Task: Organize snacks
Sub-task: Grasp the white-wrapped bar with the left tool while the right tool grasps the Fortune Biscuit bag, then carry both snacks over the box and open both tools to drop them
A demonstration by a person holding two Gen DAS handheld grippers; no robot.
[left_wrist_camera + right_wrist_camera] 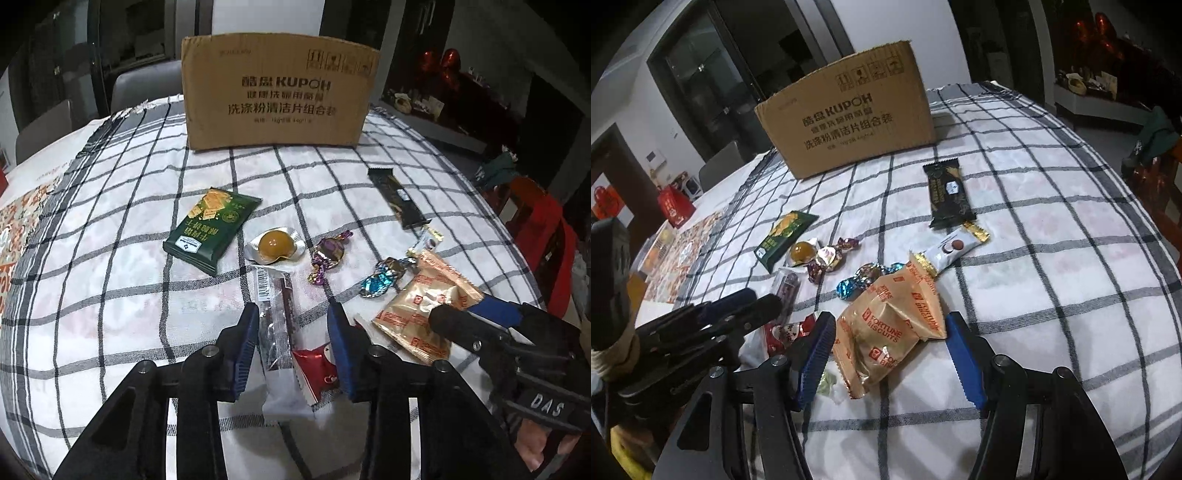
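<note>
Through my left wrist view, my left fingers [291, 332] stand apart, straddling a long clear-wrapped dark snack bar [275, 325] and a small red packet [317, 369] on the checked cloth of the tabletop [110, 258]; I cannot tell whether the pads touch either. Ahead lie a green cracker packet [210, 230], a round amber jelly cup [275, 245], a purple twisted candy [327, 256], a blue foil candy [380, 282] and a black snack bar [397, 197], with a brown cardboard box [279, 90] at the far edge. Through my right wrist view, my right fingers [892, 343] are apart around a golden fortune-biscuit packet [890, 325], not visibly clamped on it. A white-and-gold sachet [955, 249] lies just beyond.
</note>
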